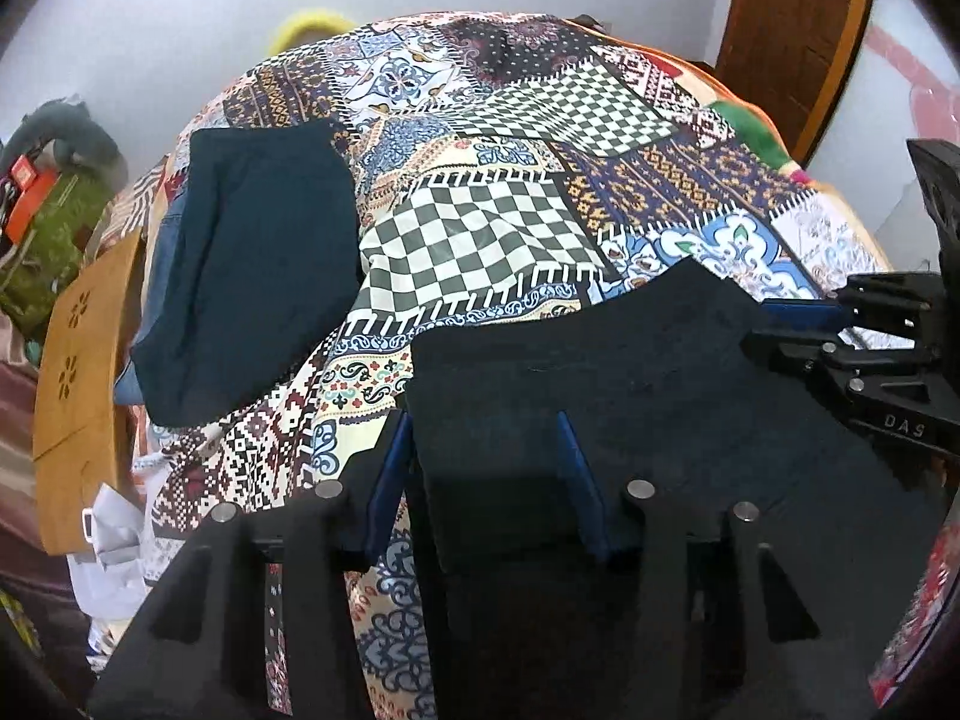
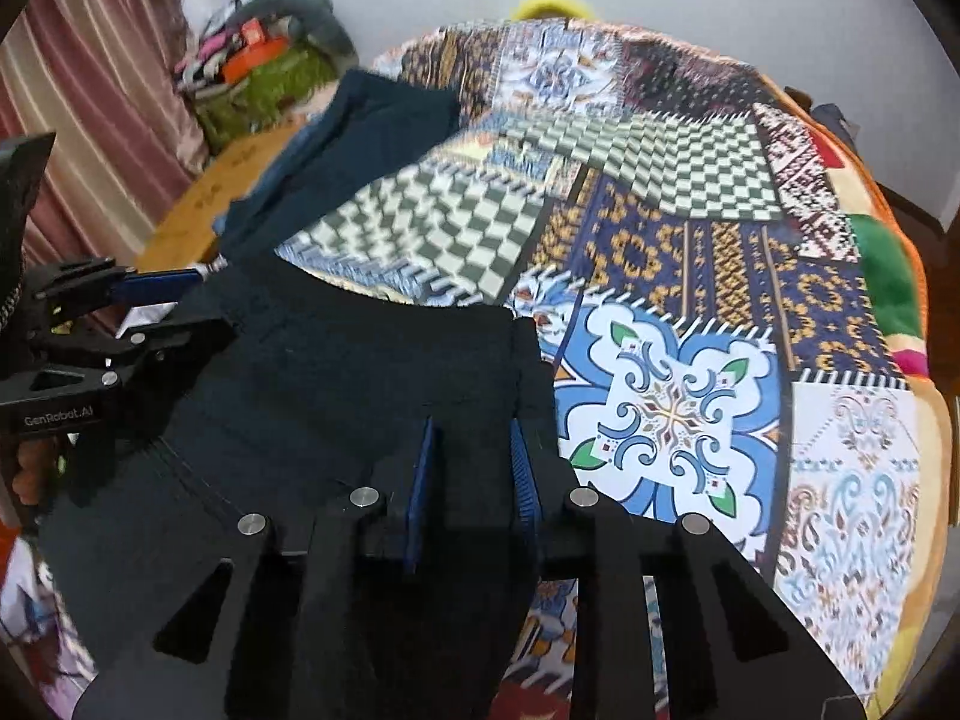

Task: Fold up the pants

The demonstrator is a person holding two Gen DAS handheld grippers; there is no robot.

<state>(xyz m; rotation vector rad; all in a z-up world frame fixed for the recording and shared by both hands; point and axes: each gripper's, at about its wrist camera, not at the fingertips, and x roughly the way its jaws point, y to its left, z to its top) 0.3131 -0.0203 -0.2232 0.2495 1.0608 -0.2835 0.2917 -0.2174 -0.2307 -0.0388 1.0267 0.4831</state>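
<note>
The dark navy pants [image 1: 648,372] lie flat on the patterned bedspread, near the front edge; in the right wrist view they [image 2: 360,372] fill the lower left. My left gripper [image 1: 483,456] is open, its blue pads straddling the pants' left corner, with fabric between the fingers. My right gripper [image 2: 474,468] is open, its pads astride the pants' right edge; it also shows in the left wrist view [image 1: 840,324] at the right. The left gripper shows in the right wrist view [image 2: 150,300] at the left.
A folded dark teal garment [image 1: 252,264] on a blue one lies at the bed's left side. The patchwork bedspread [image 1: 480,228] covers the bed. A wooden board [image 1: 78,372], cluttered bags [image 1: 42,222] and a wooden door [image 1: 792,30] surround it.
</note>
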